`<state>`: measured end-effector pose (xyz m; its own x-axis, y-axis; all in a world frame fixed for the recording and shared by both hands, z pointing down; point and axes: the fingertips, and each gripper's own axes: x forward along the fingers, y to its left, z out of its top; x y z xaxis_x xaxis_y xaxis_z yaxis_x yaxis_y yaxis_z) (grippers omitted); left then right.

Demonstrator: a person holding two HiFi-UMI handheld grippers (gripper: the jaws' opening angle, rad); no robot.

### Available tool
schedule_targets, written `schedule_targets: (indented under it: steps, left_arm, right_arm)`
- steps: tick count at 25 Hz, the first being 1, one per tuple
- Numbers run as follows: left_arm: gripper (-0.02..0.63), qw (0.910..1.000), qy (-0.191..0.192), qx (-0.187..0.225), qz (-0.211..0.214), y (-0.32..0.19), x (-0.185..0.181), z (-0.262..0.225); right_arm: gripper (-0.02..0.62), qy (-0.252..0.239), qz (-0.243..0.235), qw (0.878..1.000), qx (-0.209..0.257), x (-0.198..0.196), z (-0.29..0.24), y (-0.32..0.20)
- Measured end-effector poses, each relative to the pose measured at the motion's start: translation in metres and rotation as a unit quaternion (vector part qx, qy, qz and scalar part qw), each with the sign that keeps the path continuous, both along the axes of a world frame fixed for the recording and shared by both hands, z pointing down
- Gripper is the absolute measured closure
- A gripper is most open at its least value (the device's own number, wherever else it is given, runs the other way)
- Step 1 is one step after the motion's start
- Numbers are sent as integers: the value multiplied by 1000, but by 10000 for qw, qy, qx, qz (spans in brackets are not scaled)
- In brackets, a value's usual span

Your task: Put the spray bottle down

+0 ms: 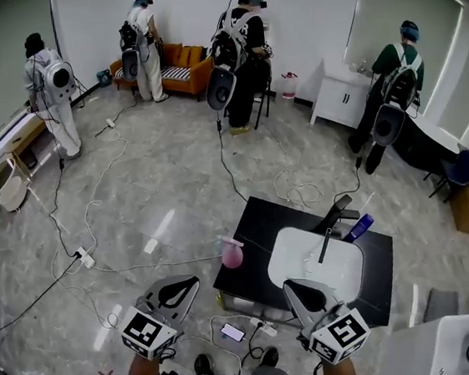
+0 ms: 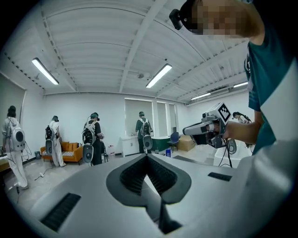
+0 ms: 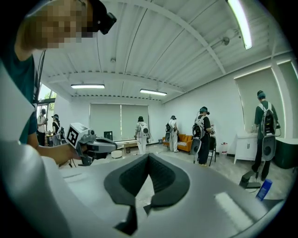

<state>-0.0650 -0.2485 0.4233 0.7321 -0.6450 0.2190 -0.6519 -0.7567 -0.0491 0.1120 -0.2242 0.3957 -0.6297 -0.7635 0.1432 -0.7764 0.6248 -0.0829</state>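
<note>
The pink spray bottle point(image 1: 232, 253) stands upright on the left corner of the black table point(image 1: 253, 277), apart from both grippers. My left gripper point(image 1: 190, 286) is raised at the lower left, jaws shut and empty; its own view shows its tips point(image 2: 148, 157) meeting against the room. My right gripper point(image 1: 289, 286) hangs over the table's near edge, also shut with nothing in it point(image 3: 149, 156). Each gripper view shows the other gripper held out in a hand: the right gripper point(image 2: 205, 130) and the left gripper point(image 3: 93, 147).
A white basin point(image 1: 302, 250) with a dark faucet point(image 1: 328, 239) sits on the table, a blue bottle point(image 1: 359, 227) beside it. Cables point(image 1: 100, 265) and a phone point(image 1: 232, 332) lie on the floor. Several people stand at the far walls near an orange sofa point(image 1: 180, 68).
</note>
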Motion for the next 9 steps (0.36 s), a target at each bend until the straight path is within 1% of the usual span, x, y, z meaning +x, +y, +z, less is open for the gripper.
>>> schedule_targets:
  steps: [5, 9]
  left_arm:
    - [604, 9995, -9, 51, 309, 18, 15, -9]
    - [604, 9992, -39, 55, 396, 32, 21, -10]
  right_arm:
    - [586, 15, 221, 9997, 84, 11, -11, 28]
    - [586, 27, 350, 9994, 77, 19, -14, 49]
